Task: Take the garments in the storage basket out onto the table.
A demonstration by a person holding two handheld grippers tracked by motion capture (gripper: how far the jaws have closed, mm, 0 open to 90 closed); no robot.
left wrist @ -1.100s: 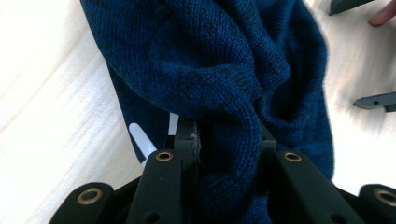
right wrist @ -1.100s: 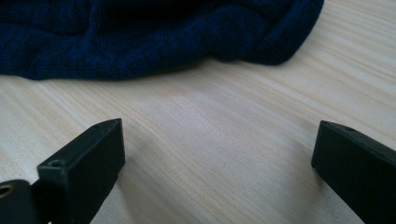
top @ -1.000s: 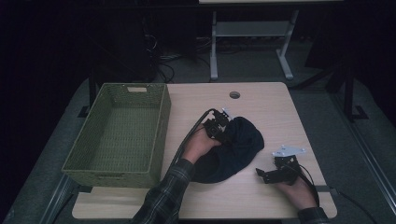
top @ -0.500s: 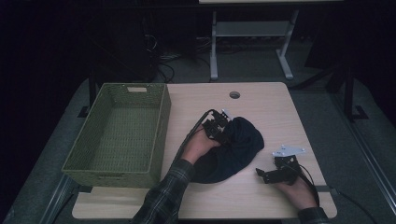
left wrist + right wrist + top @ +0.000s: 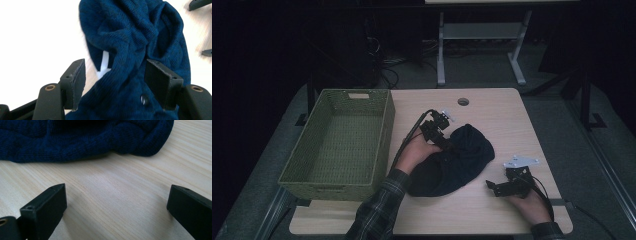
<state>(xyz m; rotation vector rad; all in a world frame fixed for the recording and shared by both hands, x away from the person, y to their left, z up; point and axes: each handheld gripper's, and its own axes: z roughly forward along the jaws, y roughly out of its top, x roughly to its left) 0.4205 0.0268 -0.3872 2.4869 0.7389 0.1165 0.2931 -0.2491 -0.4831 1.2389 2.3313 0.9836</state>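
Knit (image 5: 457, 160) lay bunched mid-worktop (image 5: 492, 105), right of empty basket (image 5: 337, 145). Left tool (image 5: 447, 145) over it, jaws just opened, fabric between but unpinched: apparently a release. Right tool (image 5: 493, 186) rested open near knit's right edge, waiting.

Dark blue knit garment (image 5: 140, 45), olive-green woven basket (image 5: 337, 145), plaid sleeve (image 5: 379, 212)
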